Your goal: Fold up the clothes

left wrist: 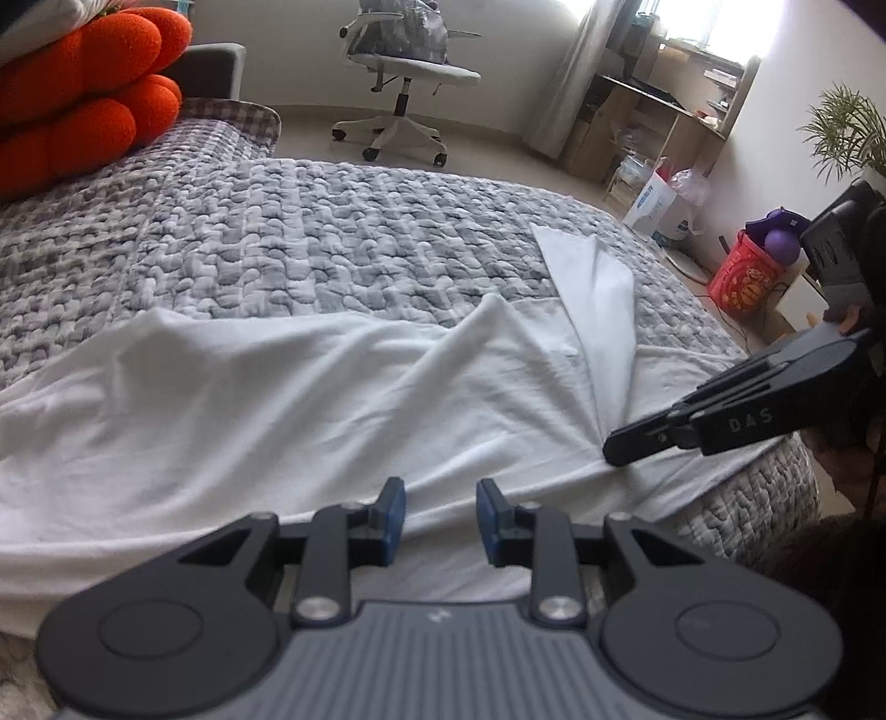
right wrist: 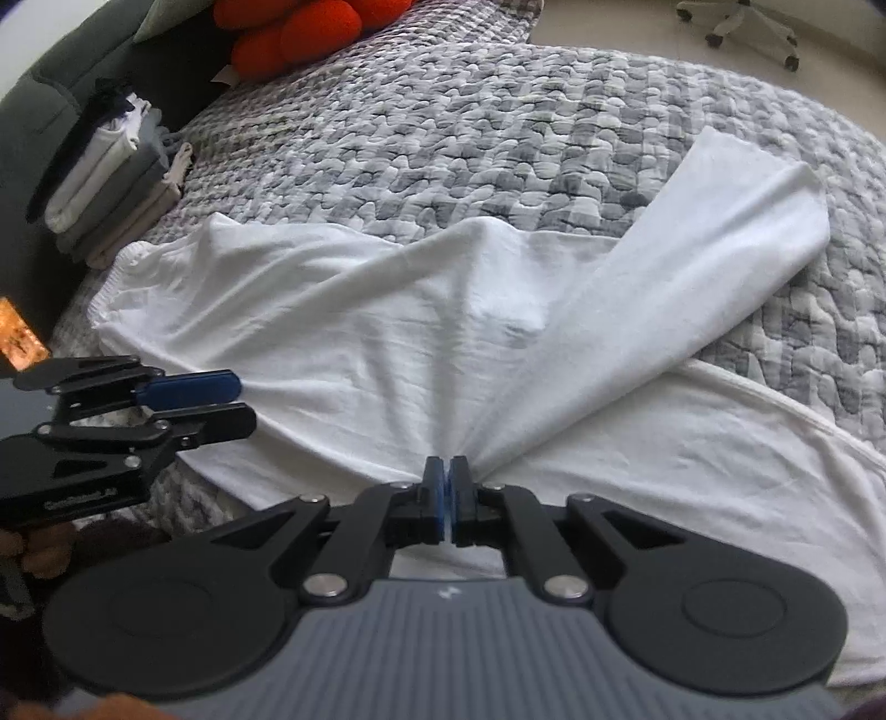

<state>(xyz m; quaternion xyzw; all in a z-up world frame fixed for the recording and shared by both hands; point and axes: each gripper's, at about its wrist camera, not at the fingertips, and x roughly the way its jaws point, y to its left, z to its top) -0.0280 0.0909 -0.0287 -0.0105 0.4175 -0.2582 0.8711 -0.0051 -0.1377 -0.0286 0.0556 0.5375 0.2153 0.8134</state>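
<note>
A white garment (left wrist: 277, 399) (right wrist: 387, 310) lies spread and creased on the grey quilted bed cover (left wrist: 332, 232) (right wrist: 498, 111). One long part is folded back diagonally across it (right wrist: 664, 260). My right gripper (right wrist: 446, 482) (left wrist: 609, 451) is shut on a pinch of the cloth near the bed's front edge, and creases fan out from its tip. My left gripper (left wrist: 441, 520) (right wrist: 246, 401) hovers low over the garment's near edge. It is open, its blue pads (left wrist: 393, 520) apart with nothing clamped between them.
A stack of folded clothes (right wrist: 111, 183) sits at the bed's left end beside orange cushions (left wrist: 83, 99) (right wrist: 299, 33). Beyond the bed stand an office chair (left wrist: 404, 83), a desk shelf (left wrist: 653, 122) and a red bucket (left wrist: 745, 277) on the floor.
</note>
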